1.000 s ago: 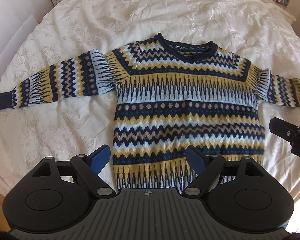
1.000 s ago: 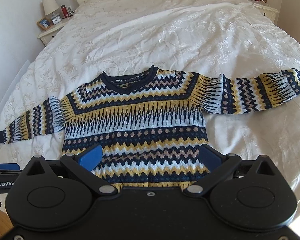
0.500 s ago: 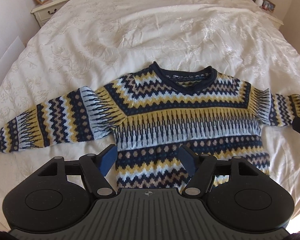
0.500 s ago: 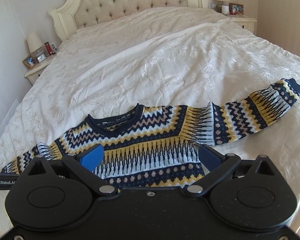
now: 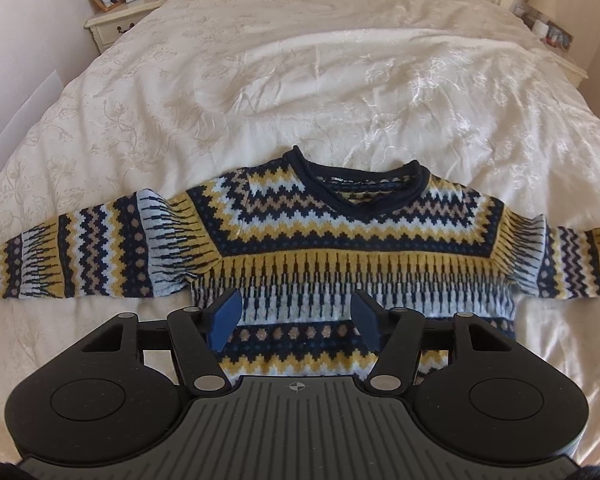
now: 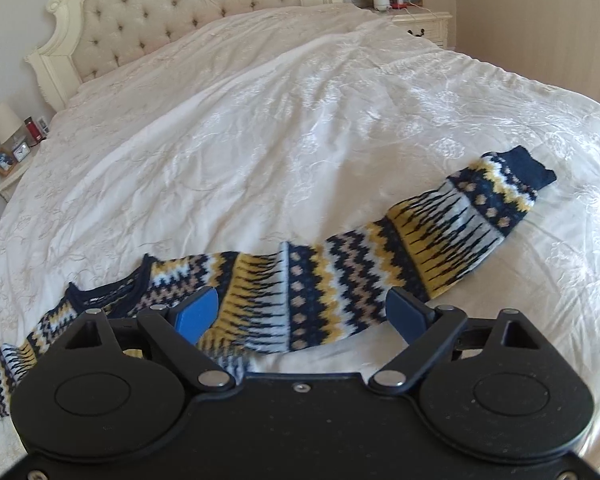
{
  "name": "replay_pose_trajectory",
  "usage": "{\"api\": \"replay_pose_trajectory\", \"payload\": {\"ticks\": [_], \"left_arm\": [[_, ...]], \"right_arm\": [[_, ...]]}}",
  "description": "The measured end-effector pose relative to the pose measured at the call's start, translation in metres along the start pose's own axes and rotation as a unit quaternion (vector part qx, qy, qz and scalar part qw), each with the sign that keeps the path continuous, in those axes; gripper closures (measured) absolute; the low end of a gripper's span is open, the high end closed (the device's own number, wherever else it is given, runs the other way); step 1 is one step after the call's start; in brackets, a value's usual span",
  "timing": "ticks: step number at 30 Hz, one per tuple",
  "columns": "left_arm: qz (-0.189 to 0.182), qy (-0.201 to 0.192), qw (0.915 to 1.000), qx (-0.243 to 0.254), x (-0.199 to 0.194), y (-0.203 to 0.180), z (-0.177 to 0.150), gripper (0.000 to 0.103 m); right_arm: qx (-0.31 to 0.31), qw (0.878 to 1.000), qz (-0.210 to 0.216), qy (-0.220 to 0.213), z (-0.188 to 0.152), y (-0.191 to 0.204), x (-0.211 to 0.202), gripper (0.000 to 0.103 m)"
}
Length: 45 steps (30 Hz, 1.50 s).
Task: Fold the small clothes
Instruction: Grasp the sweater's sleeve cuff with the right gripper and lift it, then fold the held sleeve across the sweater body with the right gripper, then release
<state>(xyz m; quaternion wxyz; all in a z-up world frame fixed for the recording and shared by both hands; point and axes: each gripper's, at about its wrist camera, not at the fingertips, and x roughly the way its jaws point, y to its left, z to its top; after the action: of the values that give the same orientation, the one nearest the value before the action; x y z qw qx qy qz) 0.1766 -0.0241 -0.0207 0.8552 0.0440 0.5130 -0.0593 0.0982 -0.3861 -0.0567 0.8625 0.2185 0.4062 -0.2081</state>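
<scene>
While you hold both tools over the near edge of the bed (image 5: 340, 80), the patterned sweater (image 5: 340, 248) lies flat and face up on the white quilt, collar toward the far headboard (image 6: 172, 12) and both sleeves stretched straight out to the sides. Your left gripper (image 5: 296, 320) hangs above the sweater's lower chest, its blue fingers (image 5: 224, 320) spread apart with nothing between them; whether they touch the knit cannot be told from this angle. Your right gripper (image 6: 304, 316) sits over the right shoulder where the right sleeve (image 6: 440, 240) begins, its fingers likewise wide apart and gripping nothing. That sleeve runs away to the far right and ends in a navy cuff (image 6: 528, 166) resting on the quilt. In the left view the left sleeve (image 5: 80, 256) reaches the picture's left edge, and the navy V-neck collar (image 5: 356, 184) lies just beyond the zigzag yoke. Further off, a bedside table (image 5: 116, 20) with a photo frame, a small clock and a red flask stands far left of the bed, and a second nightstand (image 6: 420, 24) stands far right beside the headboard.
</scene>
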Motion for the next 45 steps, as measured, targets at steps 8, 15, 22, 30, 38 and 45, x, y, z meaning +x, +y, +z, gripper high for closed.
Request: {"api": "replay_pose_trajectory", "payload": {"ticks": [8, 15, 22, 30, 38, 45], "left_arm": [[0.040, 0.009, 0.9990, -0.019, 0.007, -0.045, -0.010, 0.045], [0.053, 0.033, 0.9976, -0.029, 0.015, -0.066, -0.015, 0.045], [0.065, 0.041, 0.9966, -0.030, 0.018, -0.073, -0.017, 0.045], [0.060, 0.046, 0.9967, -0.029, 0.023, -0.055, -0.019, 0.045], [0.033, 0.047, 0.9981, -0.021, 0.032, -0.010, -0.017, 0.045], [0.025, 0.040, 0.9986, -0.023, 0.035, 0.046, -0.014, 0.045]], "right_arm": [[0.024, 0.999, -0.048, 0.009, 0.051, -0.106, 0.043, 0.017], [0.101, 0.993, -0.057, 0.020, 0.074, -0.185, 0.067, 0.022], [0.213, 0.977, 0.004, 0.028, 0.069, -0.230, 0.099, 0.039], [0.194, 0.981, 0.010, 0.002, 0.079, -0.205, 0.083, 0.091], [0.071, 0.992, 0.090, -0.052, 0.099, -0.066, 0.024, 0.091], [-0.028, 0.978, 0.203, -0.050, 0.081, 0.100, 0.008, 0.091]]}}
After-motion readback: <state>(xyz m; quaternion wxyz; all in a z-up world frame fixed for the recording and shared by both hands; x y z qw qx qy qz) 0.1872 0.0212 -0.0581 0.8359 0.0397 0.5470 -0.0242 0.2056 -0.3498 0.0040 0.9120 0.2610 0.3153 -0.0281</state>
